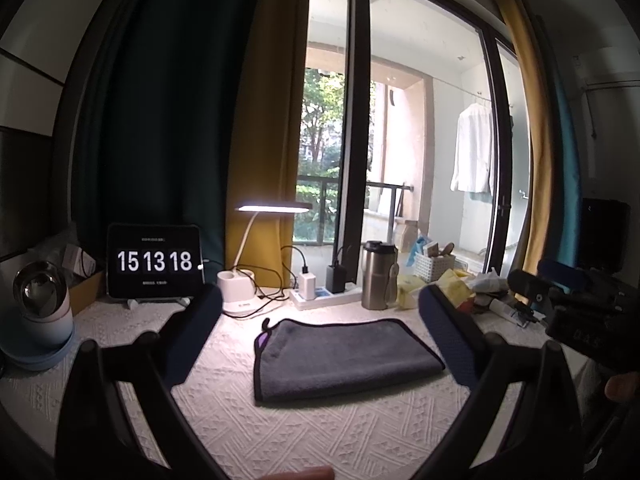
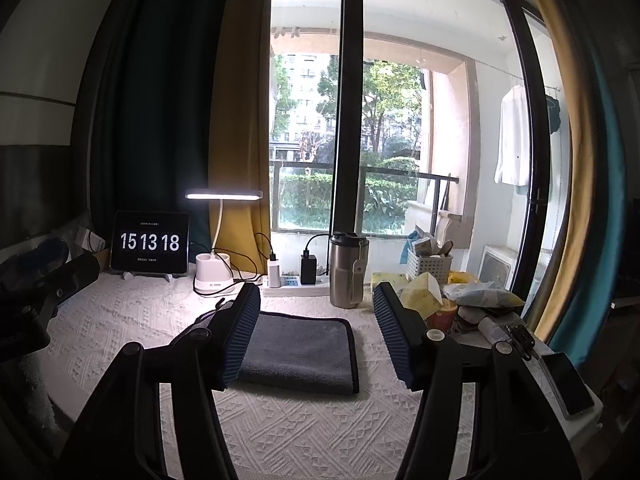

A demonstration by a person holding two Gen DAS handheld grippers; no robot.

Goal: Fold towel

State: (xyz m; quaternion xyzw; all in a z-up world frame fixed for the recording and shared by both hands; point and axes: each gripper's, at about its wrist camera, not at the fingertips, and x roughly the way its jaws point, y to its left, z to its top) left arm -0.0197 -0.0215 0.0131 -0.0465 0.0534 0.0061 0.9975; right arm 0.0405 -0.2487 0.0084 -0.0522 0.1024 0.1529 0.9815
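A dark grey towel (image 1: 344,354) with black edging lies folded flat on the white textured tablecloth (image 1: 280,432); it also shows in the right wrist view (image 2: 302,350). My left gripper (image 1: 320,332) is open and empty, held above and short of the towel, its blue pads wide apart. My right gripper (image 2: 316,320) is open and empty, also above the towel's near side; its left finger (image 2: 240,336) hides the towel's left edge. The right gripper's body shows at the right edge of the left wrist view (image 1: 576,296).
Along the back stand a tablet clock (image 1: 154,260), a lit desk lamp (image 1: 244,280), a power strip with chargers (image 1: 324,292) and a steel tumbler (image 1: 378,276). Clutter and a white basket (image 2: 430,264) fill the right side. A phone (image 2: 568,384) lies at the right edge.
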